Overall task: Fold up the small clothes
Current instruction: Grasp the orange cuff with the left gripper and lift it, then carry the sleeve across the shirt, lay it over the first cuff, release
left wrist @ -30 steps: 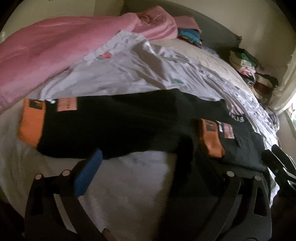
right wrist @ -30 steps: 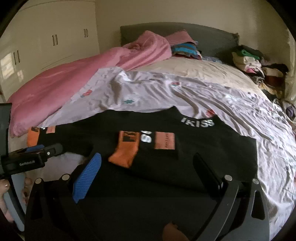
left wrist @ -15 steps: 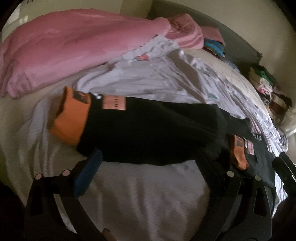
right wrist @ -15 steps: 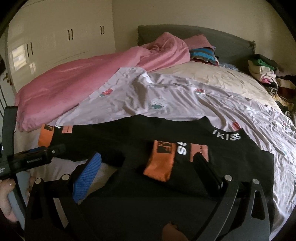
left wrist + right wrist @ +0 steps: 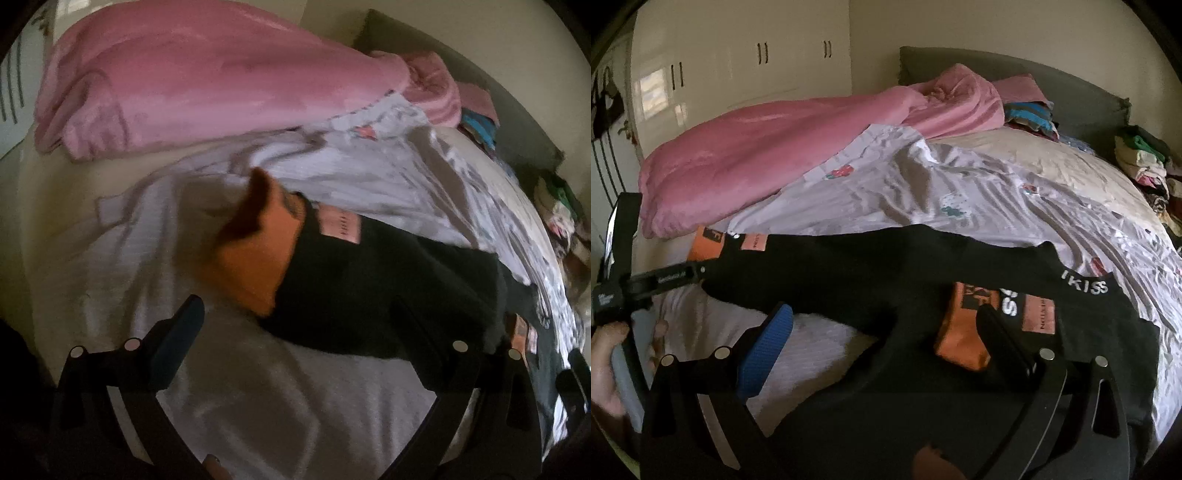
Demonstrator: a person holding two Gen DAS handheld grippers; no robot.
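Both grippers stand wide with nothing between their fingers: the left gripper (image 5: pixel 295 339) hovers low in its own frame over the pale sheet (image 5: pixel 258 406), just short of the sleeve, and the right gripper (image 5: pixel 886 336) hangs at the bottom of its frame above the garment's body. Black sweatshirt (image 5: pixel 886 273) lies spread flat across the lower half of the right wrist view, white lettering at its collar (image 5: pixel 1084 286) toward the right. One sleeve runs out to the left, its orange cuff (image 5: pixel 255 258) at centre frame in the left wrist view, a pink patch (image 5: pixel 340 229) right beside it, the cuff's edge lifted and blurred. Other sleeve is folded in over the chest, orange cuff (image 5: pixel 964 332) lying just behind the right gripper's dark finger. At far left of the right wrist view a hand (image 5: pixel 605 369) grips the left tool's handle. Behind the sweatshirt, a printed white sheet (image 5: pixel 923 192) is rumpled mid-frame, a pink blanket (image 5: pixel 775 147) is heaped upper left, stacked clothes (image 5: pixel 1141 162) sit at the far right edge, and white wardrobe doors (image 5: pixel 738 66) fill the upper left.
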